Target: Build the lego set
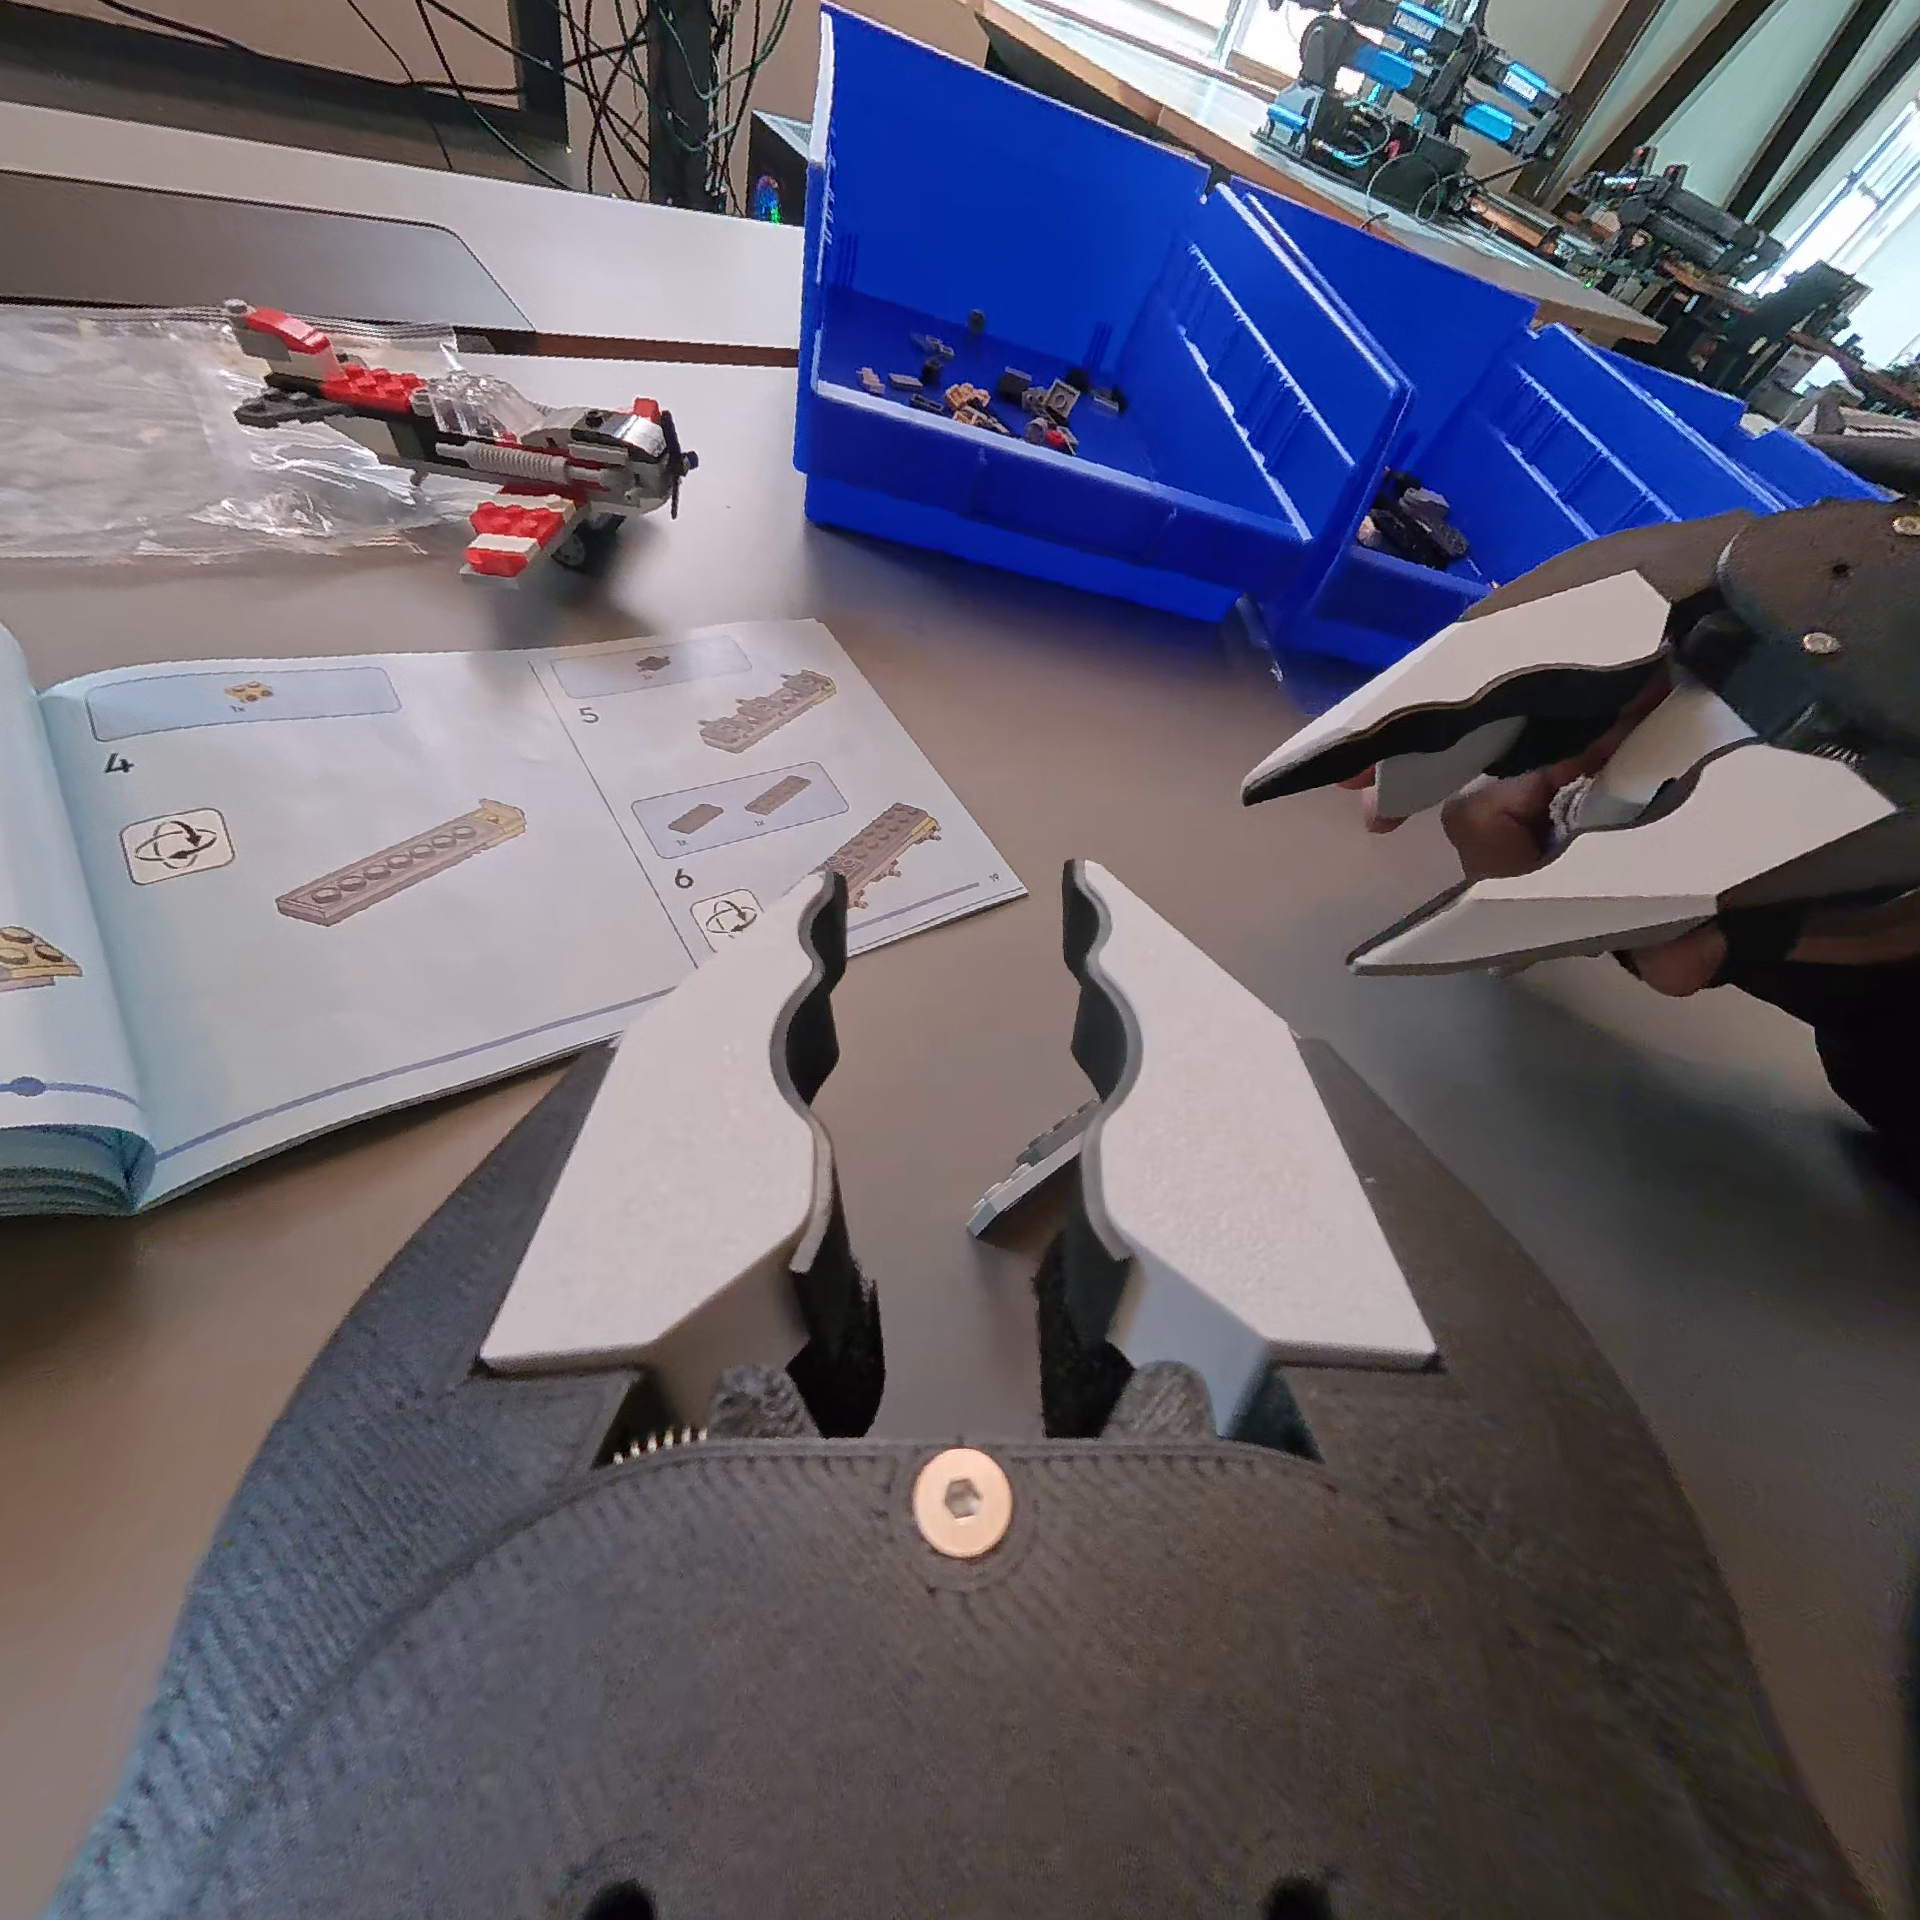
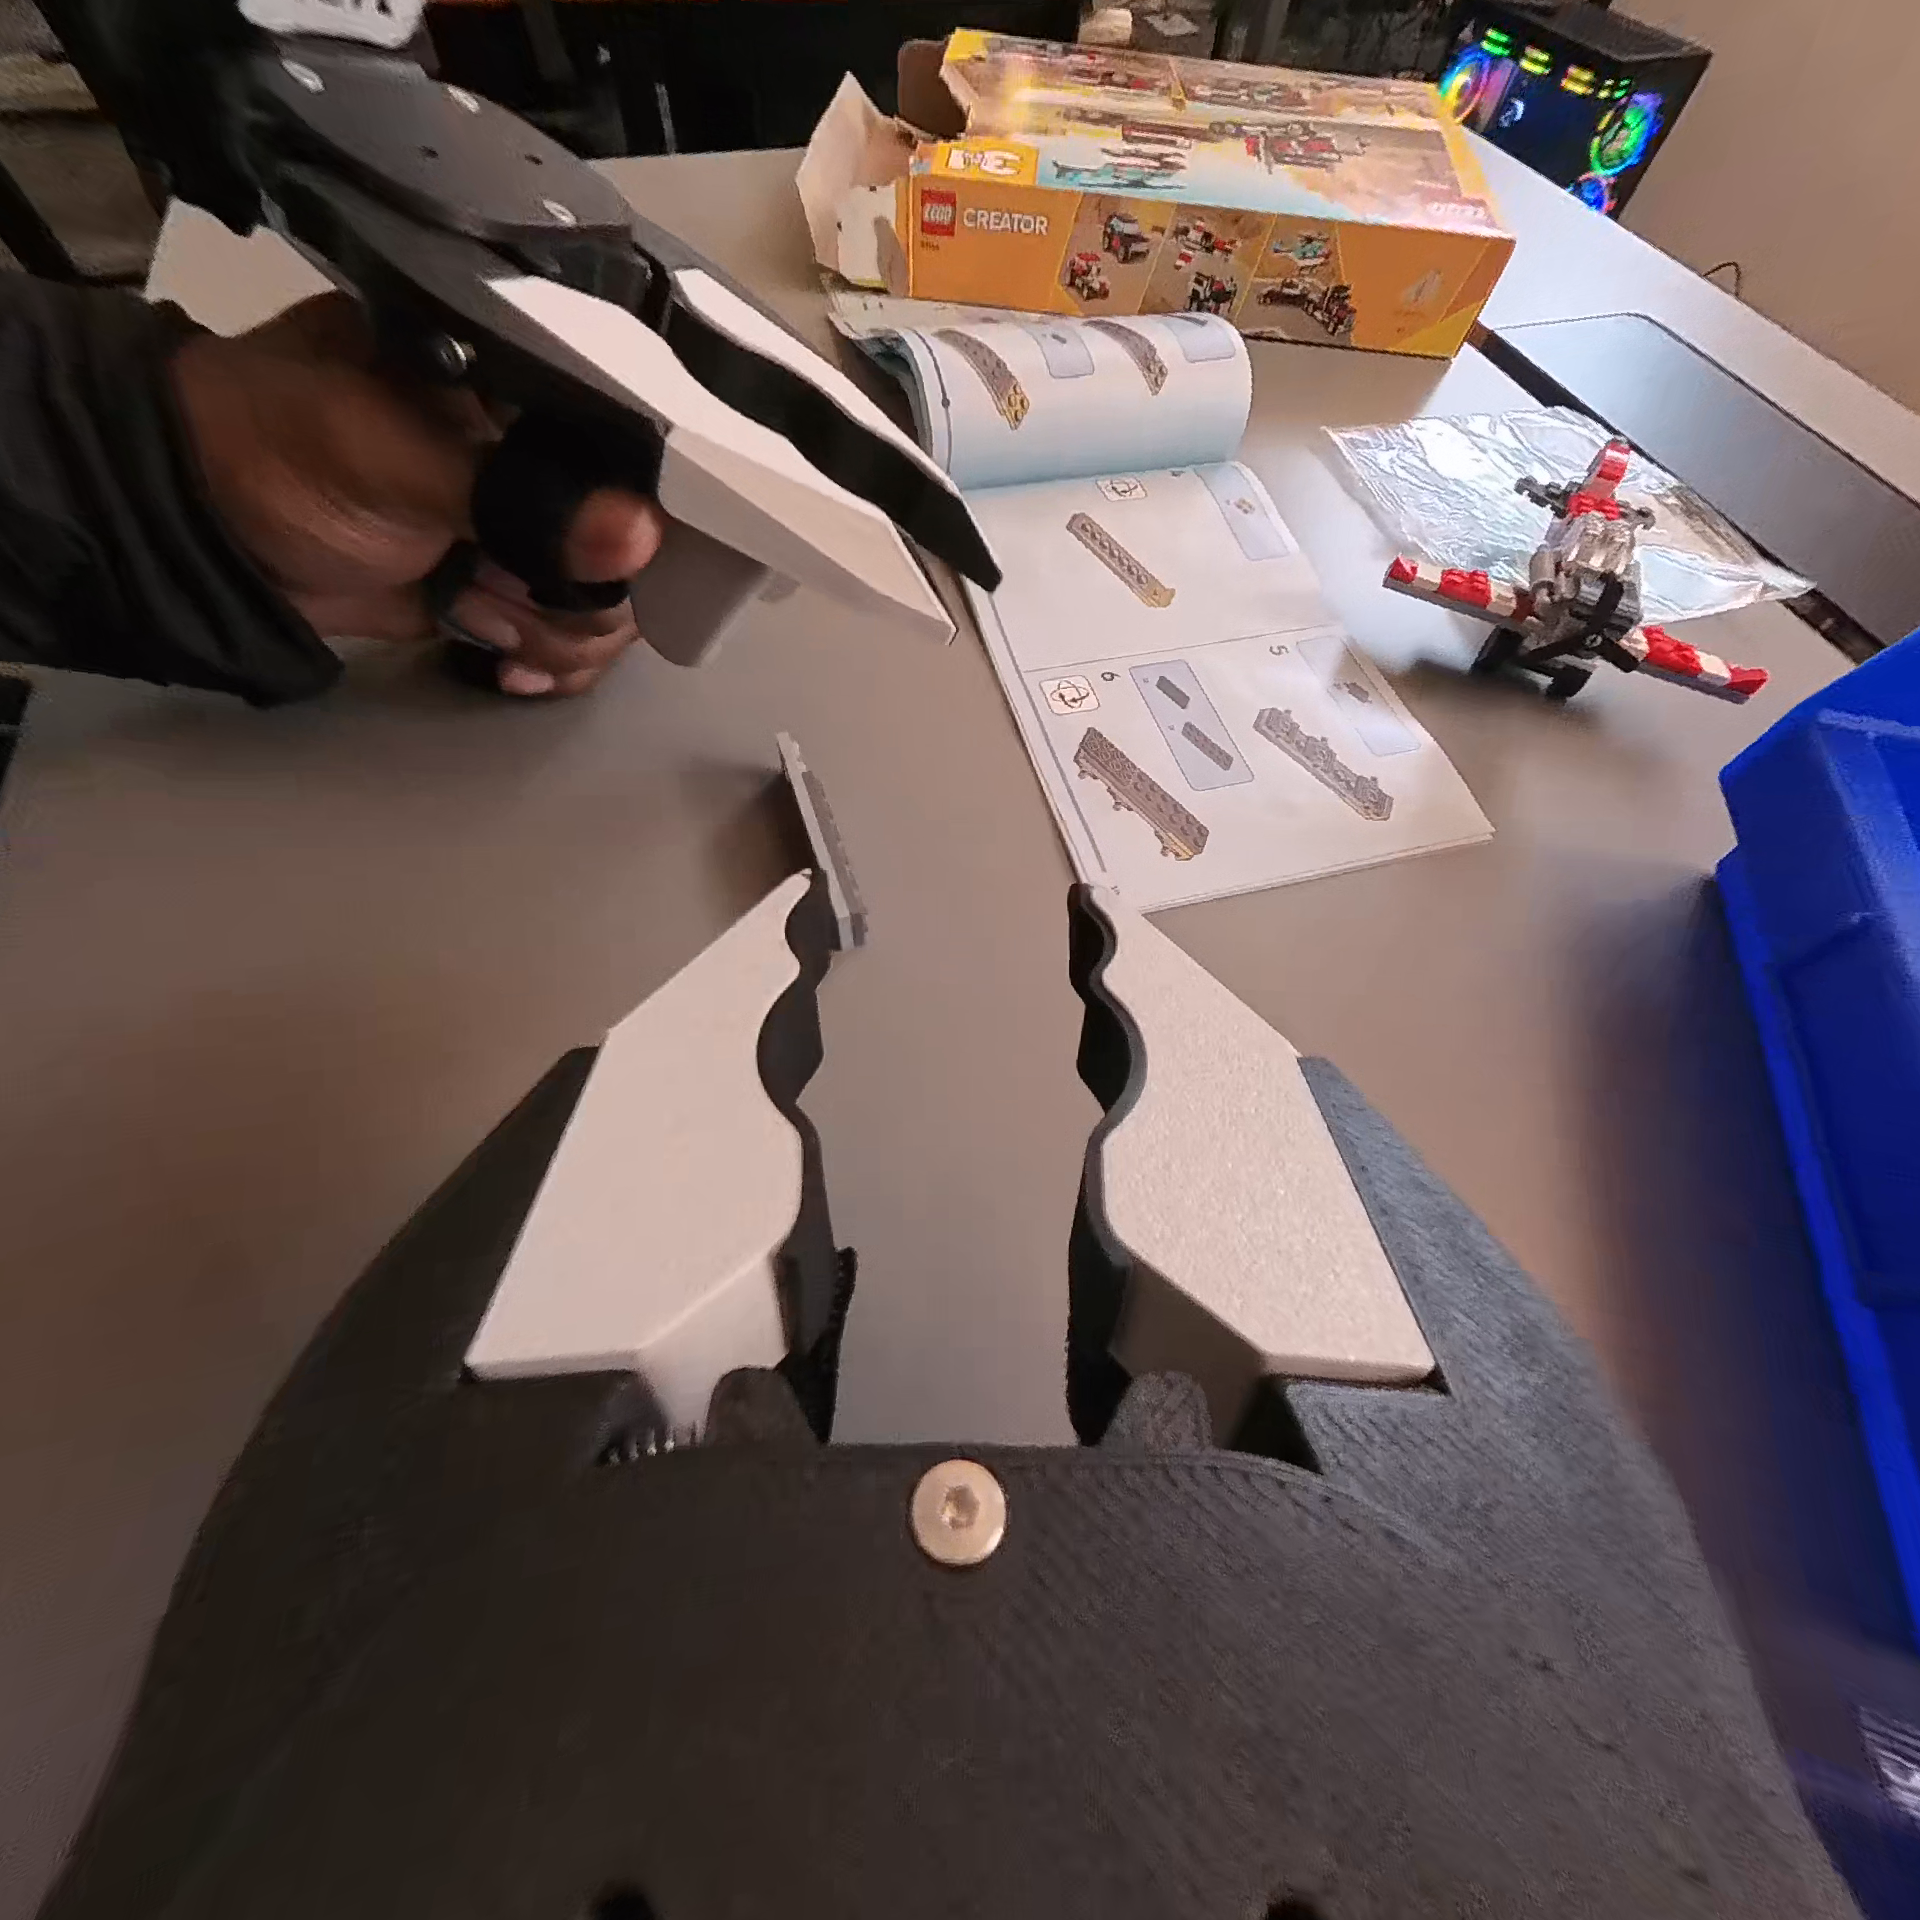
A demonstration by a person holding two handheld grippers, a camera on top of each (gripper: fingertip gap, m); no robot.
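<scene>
A long grey Lego plate (image 1: 1023,1179) lies on the grey table (image 1: 1195,1039), under the right finger of my left gripper (image 1: 951,904). That gripper is open and empty, hovering just above the plate. My right gripper (image 2: 940,904) is also open and empty. Its left fingertip is right beside the near end of the same plate (image 2: 821,842); I cannot tell if it touches. The right gripper (image 1: 1304,878) shows at the right of the left wrist view. The left gripper (image 2: 971,608) shows at the upper left of the right wrist view. The open instruction booklet (image 1: 416,831) lies to the left.
A built red-and-white Lego plane (image 1: 499,447) stands on a clear plastic bag (image 1: 104,436). Blue bins (image 1: 1039,540) at the back hold loose small pieces (image 1: 1008,400). One bin (image 2: 1818,935) is close on the right gripper's right. The yellow Lego box (image 2: 1195,208) lies beyond the booklet (image 2: 1195,675). The long grey Lego plate (image 1: 1023,1179) is about 6 centimeters from my left fingertips.
</scene>
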